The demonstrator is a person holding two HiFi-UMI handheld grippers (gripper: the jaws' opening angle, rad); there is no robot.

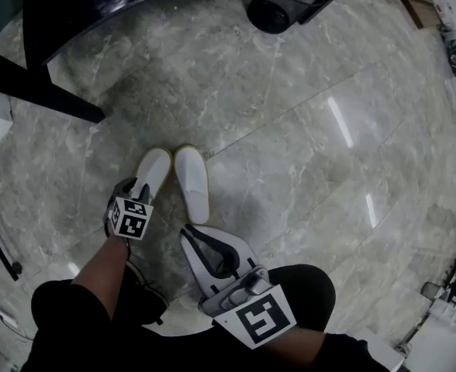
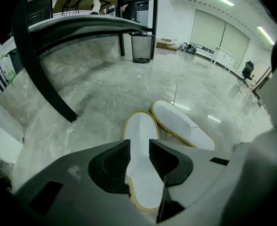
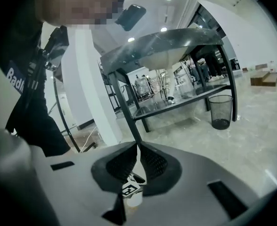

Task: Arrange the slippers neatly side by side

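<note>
Two white slippers with yellow edging lie close together on the grey marble floor, toes pointing away from me. The left slipper (image 1: 157, 169) (image 2: 141, 131) has its heel end between the jaws of my left gripper (image 1: 139, 187) (image 2: 139, 147). Those jaws stand apart and the pads do not press on it, so the gripper is open. The right slipper (image 1: 192, 183) (image 2: 181, 124) lies just beside it, angled slightly outward at the heel. My right gripper (image 1: 191, 231) (image 3: 138, 149) hangs near that slipper's heel, raised off the floor. Its jaws are closed together with nothing between them.
A black mesh wastebasket (image 1: 278, 2) (image 2: 142, 46) (image 3: 222, 109) stands at the far side beneath a dark table. A slanted black table leg (image 1: 46, 87) (image 2: 44, 84) runs along the left. My dark-trousered legs and a shoe (image 1: 146, 293) fill the near edge.
</note>
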